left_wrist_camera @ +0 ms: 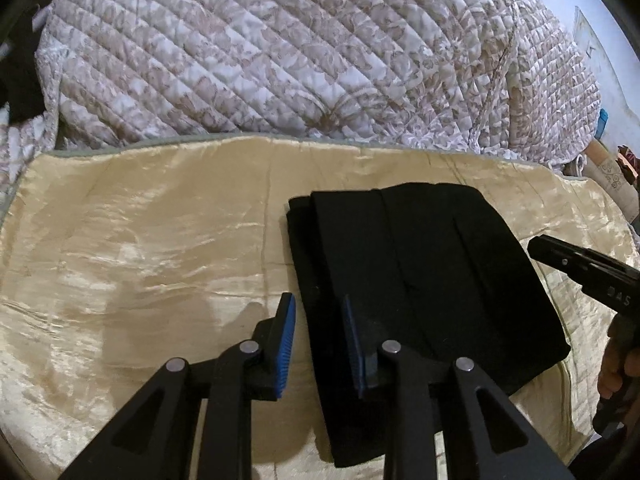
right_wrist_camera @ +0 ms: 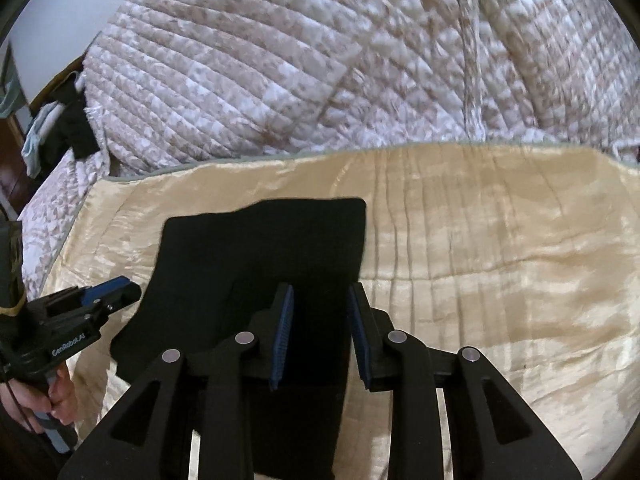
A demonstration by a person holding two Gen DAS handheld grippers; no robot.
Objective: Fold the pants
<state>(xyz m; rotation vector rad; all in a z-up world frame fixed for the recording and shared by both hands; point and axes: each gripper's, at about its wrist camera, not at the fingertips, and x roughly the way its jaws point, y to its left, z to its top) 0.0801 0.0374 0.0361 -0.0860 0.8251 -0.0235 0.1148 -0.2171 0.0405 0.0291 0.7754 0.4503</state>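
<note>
Lying folded into a compact black stack: the pants (left_wrist_camera: 408, 280), resting on a shiny cream satin cover (left_wrist_camera: 140, 260), with several stepped edges showing along the top layers in the left wrist view; sitting toward the near side of the cover, a little right of its middle as seen from the left wrist.

Hovering over the near left edge of the pants: the left gripper (left_wrist_camera: 320, 344), jaws standing narrowly apart, blue ribbed pads (left_wrist_camera: 286, 344) facing each other with nothing pinched between them; one finger hanging over bare satin, the other over the black cloth; not gripping anything.

Hovering over the near right edge of the same stack: the right gripper (right_wrist_camera: 320, 336), jaws likewise parted by a narrow gap, blue pads (right_wrist_camera: 282, 336) bare, black cloth showing below the gap but not clamped; right finger lying just over the border between pants and satin.

Showing at the right edge of the left wrist view: the right gripper's black body, held by a hand (left_wrist_camera: 616, 364) on its handle; showing at the left edge of the right wrist view: the left gripper's body, gripped by the other hand (right_wrist_camera: 44, 400).

Rising behind the satin cover: a bulky quilted bedspread (left_wrist_camera: 260, 60) in white and beige floral print; draping at the far left of the right wrist view: some dark clothing (right_wrist_camera: 76, 128), details too small for telling.
</note>
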